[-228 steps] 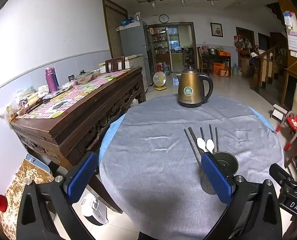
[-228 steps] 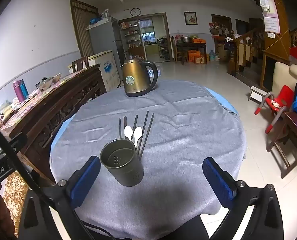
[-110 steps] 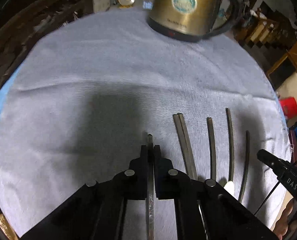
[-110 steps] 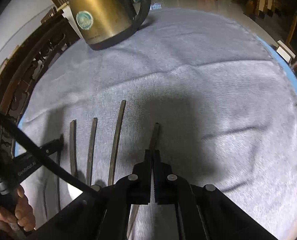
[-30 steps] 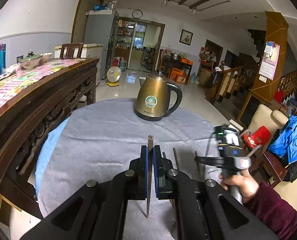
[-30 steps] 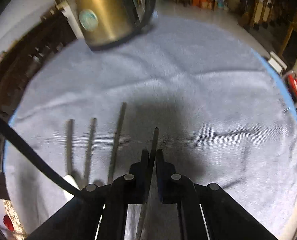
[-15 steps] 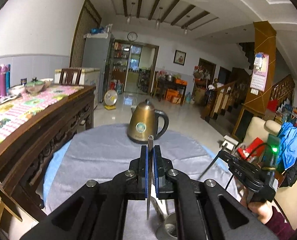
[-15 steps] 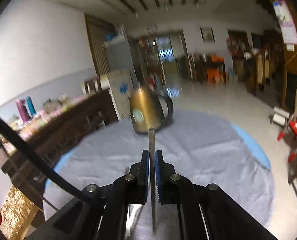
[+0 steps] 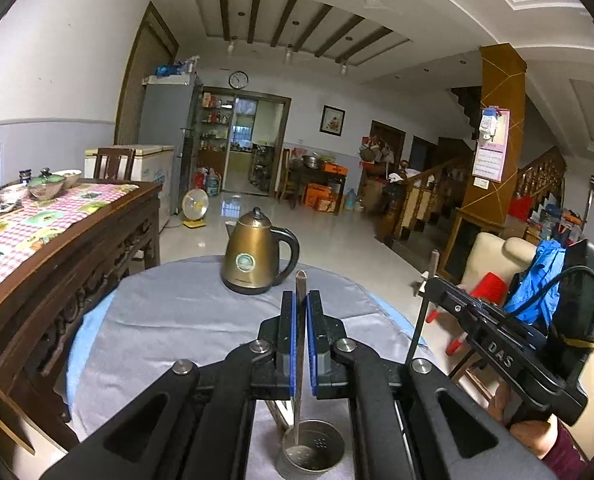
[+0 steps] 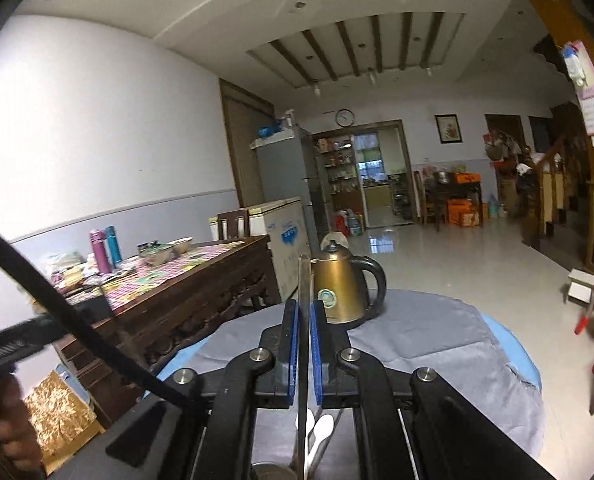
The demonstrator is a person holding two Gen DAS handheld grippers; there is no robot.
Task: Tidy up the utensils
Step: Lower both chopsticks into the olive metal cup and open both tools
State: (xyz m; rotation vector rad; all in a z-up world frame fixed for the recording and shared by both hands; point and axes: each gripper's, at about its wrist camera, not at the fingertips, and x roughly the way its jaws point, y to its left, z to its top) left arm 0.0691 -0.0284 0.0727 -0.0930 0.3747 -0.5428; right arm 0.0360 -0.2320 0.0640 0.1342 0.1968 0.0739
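Note:
My left gripper (image 9: pixel 300 300) is shut on a dark chopstick (image 9: pixel 299 344) held upright, its lower end inside the metal utensil holder (image 9: pixel 312 454) on the grey cloth table (image 9: pixel 169 320). My right gripper (image 10: pixel 303 312) is shut on a second chopstick (image 10: pixel 304 344), also upright, above the holder's rim (image 10: pixel 271 472). Two white spoons (image 10: pixel 320 432) lie on the cloth beyond the holder. The right gripper also shows in the left wrist view (image 9: pixel 429 280), to the right of the holder.
A gold kettle (image 9: pixel 257 256) stands at the table's far side. A dark wooden sideboard (image 9: pixel 57 248) with a chequered cloth runs along the left. Chairs and a blue jacket (image 9: pixel 537 280) stand to the right.
Both grippers have tilted up from facing the table, raising their chopsticks upright. The left chopstick's lower end has gone down into the holder.

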